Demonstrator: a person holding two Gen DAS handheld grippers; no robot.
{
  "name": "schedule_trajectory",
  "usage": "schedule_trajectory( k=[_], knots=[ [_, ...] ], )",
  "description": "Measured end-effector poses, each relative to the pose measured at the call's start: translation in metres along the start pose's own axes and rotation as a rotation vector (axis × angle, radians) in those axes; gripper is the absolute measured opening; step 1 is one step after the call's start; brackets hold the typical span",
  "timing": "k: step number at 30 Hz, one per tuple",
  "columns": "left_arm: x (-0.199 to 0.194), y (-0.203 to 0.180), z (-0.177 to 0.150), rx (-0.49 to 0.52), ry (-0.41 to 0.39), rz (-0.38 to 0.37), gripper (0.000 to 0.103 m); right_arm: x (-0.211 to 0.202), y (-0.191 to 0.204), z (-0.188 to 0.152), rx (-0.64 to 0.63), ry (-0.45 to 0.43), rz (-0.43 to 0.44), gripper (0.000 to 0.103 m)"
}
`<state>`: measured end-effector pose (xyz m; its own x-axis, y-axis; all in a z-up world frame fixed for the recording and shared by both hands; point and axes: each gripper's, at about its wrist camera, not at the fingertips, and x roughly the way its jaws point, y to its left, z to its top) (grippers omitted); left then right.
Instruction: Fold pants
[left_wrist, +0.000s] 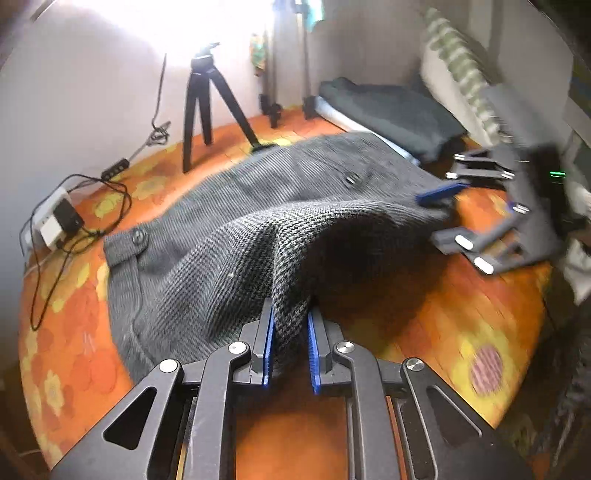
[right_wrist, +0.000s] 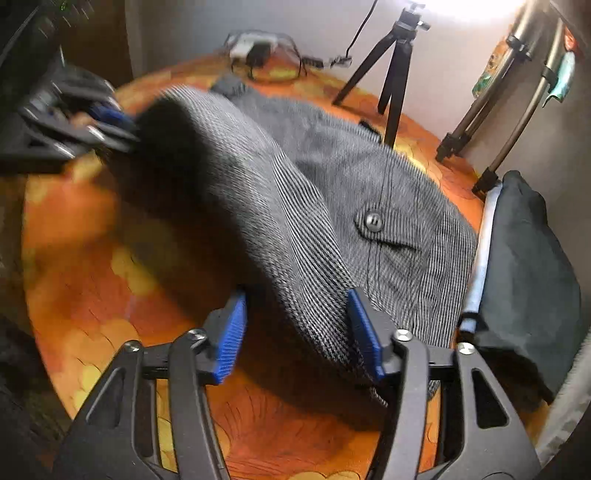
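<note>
At the left of the left wrist view the waistband end of the grey pants (left_wrist: 229, 229) lies flat on the orange desk (left_wrist: 424, 314), button tab toward the charger and cables (left_wrist: 55, 221), so that half can serve as the base of the fold. At lower centre our left claw (left_wrist: 290, 325) is clamped on a raised ridge of the cloth, which lets us carry that edge across. Farther right, at mid-right of the frame, the right claw (left_wrist: 448, 210) shows blurred. In its own view the right claw (right_wrist: 295, 317) has its jaws apart; the cloth edge lies between them, against the right pad only, so we judge it is not gripped. A folded dark garment (right_wrist: 524, 266) sits at the right edge.
</note>
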<state>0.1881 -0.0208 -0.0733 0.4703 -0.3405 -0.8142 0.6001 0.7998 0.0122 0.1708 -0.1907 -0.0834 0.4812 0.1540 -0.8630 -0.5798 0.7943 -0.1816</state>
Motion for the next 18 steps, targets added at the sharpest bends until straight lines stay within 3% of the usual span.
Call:
schedule_trajectory(
  k=[4, 6, 8, 10, 14, 18],
  knots=[
    [-0.016, 0.002, -0.029, -0.036, 0.094, -0.044, 0.016, -0.003, 0.004, -0.006, -0.039, 0.019, -0.071, 0.045],
    [-0.025, 0.006, -0.041, -0.080, 0.100, -0.068, 0.018, -0.008, 0.007, -0.006, -0.055, 0.028, -0.078, 0.047],
    [-0.035, 0.011, -0.051, -0.113, 0.087, -0.075, 0.042, -0.016, 0.015, -0.007, -0.081, 0.015, -0.099, 0.047],
    [-0.047, 0.017, -0.060, -0.134, 0.055, -0.061, 0.051, -0.028, 0.027, -0.007, -0.106, -0.019, -0.095, 0.048],
    [-0.056, 0.055, -0.081, -0.259, 0.024, 0.001, 0.051, -0.055, 0.073, -0.001, -0.215, -0.135, -0.008, 0.061],
    [-0.050, 0.098, -0.094, -0.436, -0.004, -0.006, 0.051, -0.046, 0.123, 0.017, -0.318, -0.168, 0.054, 0.061]
  ],
)
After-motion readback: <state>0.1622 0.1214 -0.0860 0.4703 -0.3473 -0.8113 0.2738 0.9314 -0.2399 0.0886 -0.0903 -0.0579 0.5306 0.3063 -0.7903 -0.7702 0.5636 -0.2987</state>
